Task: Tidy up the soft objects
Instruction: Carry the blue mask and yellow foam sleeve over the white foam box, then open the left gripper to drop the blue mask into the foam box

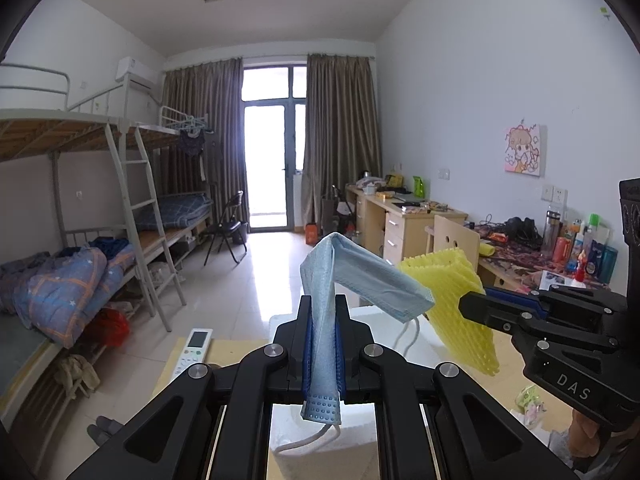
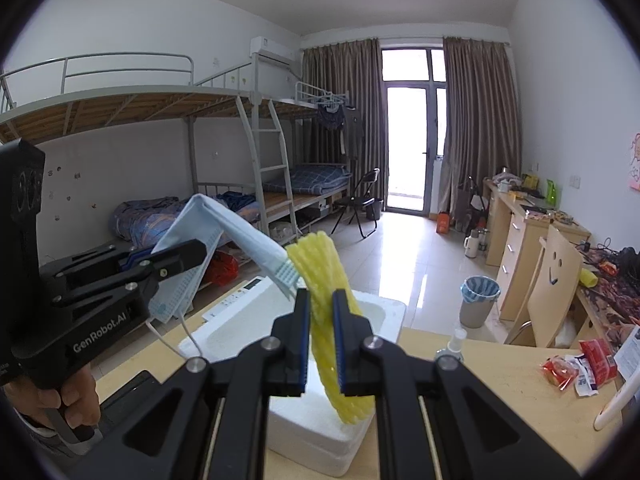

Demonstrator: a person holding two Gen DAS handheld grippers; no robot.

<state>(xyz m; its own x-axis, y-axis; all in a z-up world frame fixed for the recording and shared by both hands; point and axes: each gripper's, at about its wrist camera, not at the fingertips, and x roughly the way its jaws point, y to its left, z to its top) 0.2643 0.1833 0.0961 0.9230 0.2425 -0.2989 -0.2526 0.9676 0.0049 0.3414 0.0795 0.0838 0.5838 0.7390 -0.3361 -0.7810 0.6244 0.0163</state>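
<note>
hovering over white foam box (image 2: 384,312), left gripper (image 1: 323,344) clamping mask (image 1: 360,276), right gripper (image 2: 320,344) clamping yellow netting (image 2: 320,272)

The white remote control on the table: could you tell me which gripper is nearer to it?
Left. The left gripper, shut on the blue face mask, hangs just beside the remote control; the right gripper, holding yellow foam netting, is farther off.

The pale blue pleated fabric face mask (image 1: 332,280) is showing a dotted embossed band along its end and thin white ear loops. Just right of the mask, the bright yellow ribbed foam net sleeve (image 2: 328,304) is displaying a lattice of raised ridges. The black left tongs (image 1: 322,344) and black right tongs (image 2: 321,340) are wearing blue pads. Below the mask, the white grainy polystyrene box (image 2: 384,312) is sitting on the light wood-toned bench (image 2: 500,392).
</note>
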